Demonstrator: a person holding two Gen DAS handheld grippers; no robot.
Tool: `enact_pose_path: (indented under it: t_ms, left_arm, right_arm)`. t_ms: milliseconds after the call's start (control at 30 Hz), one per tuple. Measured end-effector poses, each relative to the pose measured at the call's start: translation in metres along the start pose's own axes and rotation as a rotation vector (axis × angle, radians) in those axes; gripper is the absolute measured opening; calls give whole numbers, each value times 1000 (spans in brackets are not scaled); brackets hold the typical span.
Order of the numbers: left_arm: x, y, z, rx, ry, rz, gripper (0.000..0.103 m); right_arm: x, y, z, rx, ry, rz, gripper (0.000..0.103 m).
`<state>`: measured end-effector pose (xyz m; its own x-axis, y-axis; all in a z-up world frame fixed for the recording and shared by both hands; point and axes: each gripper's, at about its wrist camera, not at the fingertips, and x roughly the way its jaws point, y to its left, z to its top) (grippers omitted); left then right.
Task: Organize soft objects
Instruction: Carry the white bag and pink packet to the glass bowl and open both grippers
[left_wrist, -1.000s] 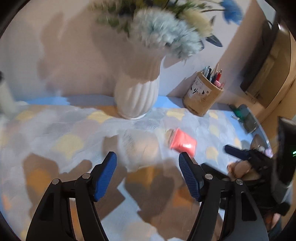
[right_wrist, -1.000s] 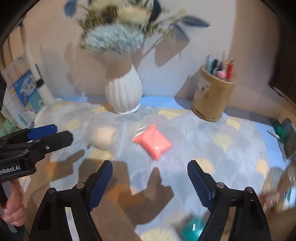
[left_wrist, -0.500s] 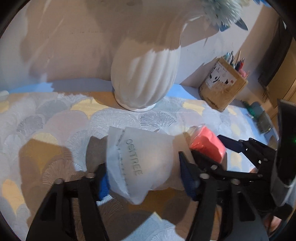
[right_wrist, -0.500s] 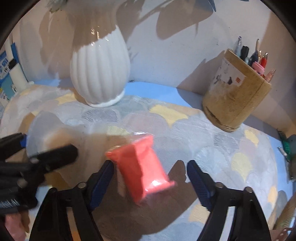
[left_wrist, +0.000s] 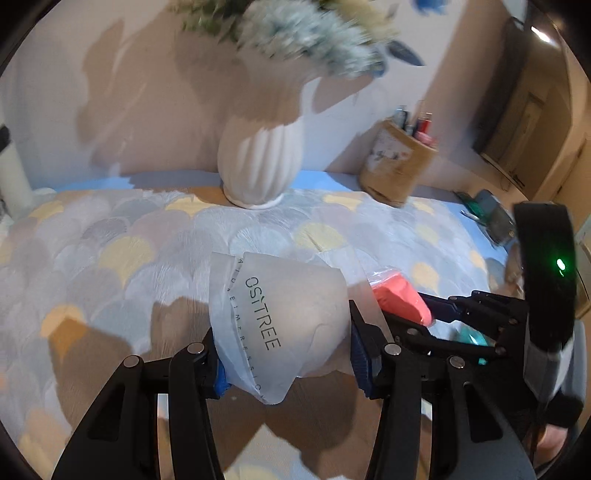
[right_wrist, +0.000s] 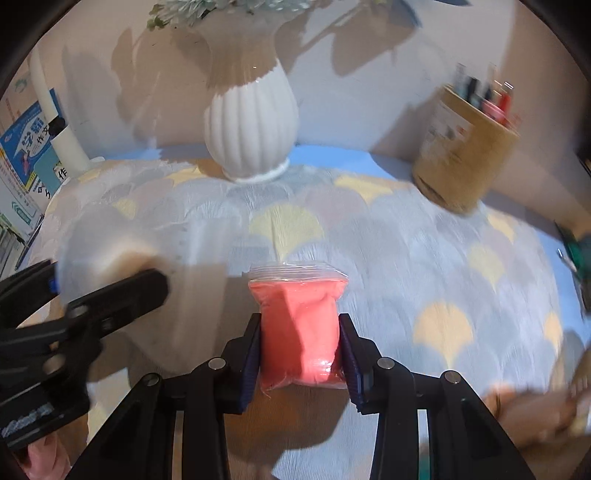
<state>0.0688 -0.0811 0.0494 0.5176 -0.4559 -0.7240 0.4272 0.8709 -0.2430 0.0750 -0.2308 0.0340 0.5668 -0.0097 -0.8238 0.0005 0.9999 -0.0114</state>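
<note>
We see warm, soft light, with big brown shadows on the wall (left_wrist: 110, 92) and on the tablecloth (right_wrist: 424, 258). The flowers (left_wrist: 306, 33) and the pen cup (right_wrist: 465, 147) look smeared, and a green light (left_wrist: 560, 264) glows. Both pictures bend round, with black corners

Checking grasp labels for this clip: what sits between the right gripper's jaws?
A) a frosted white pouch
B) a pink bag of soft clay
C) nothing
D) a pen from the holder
B: the right gripper has its jaws pressed against both sides of the pink bag.
</note>
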Motion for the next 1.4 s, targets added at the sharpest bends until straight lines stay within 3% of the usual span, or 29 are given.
enact_pose_path:
  t_ms: [133, 367, 567, 967, 1067, 1233, 1400]
  left_arm:
    - [-29, -24, -18, 50, -6, -51, 48]
    - [-70, -79, -43, 108, -33, -147, 48]
    - [-81, -148, -56, 223, -36, -231, 48]
    - [-73, -278, -84, 410, 2, -398, 48]
    - [-71, -311, -88, 465, 1, -417, 48]
    - [-64, -355, -74, 474, -48, -384, 48]
    - [-53, -402, -53, 482, -104, -318, 48]
  right_arm:
    - [-30, -4, -25, 62, 22, 29, 38]
    - [-116, -6, -82, 81, -93, -41, 38]
    - [-169, -49, -135, 173, -157, -38, 38]
    - [-219, -164, -220, 404, -218, -97, 38]
    - [-229, -197, -234, 468, -229, -127, 38]
    - [-252, -248, -247, 529, -278, -196, 38]
    - [-266, -296, -231, 559, -323, -252, 38]
